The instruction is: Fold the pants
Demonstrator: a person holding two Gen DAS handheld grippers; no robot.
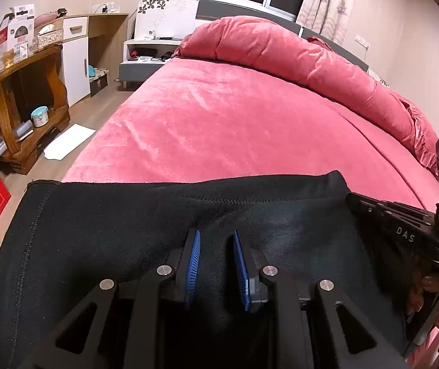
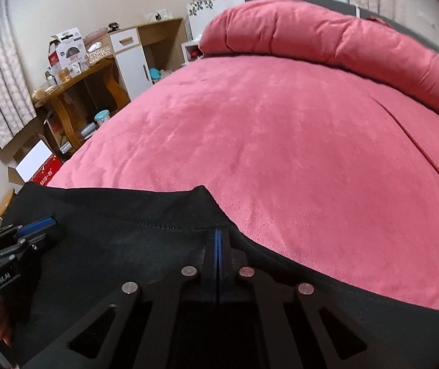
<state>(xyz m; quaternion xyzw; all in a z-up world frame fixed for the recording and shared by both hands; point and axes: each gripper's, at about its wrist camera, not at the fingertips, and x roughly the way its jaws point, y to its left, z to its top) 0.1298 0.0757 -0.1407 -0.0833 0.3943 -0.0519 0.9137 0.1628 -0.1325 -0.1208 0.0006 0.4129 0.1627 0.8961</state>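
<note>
Left wrist view: black pants [image 1: 164,215] lie at the near edge of a bed with a pink bedspread [image 1: 219,117], a stitched hem running straight across. The left gripper [image 1: 216,240] rests over the cloth with its blue pads parted, nothing visibly pinched between them.

Right wrist view: the right gripper [image 2: 217,240] has its jaws pressed together at the hem of the pants [image 2: 121,240]; whether cloth is caught there cannot be told. The fabric looks matte, soft and limp. The fold appears to be starting; next, both grippers need a firm hold on the hem before carrying it over.
</note>
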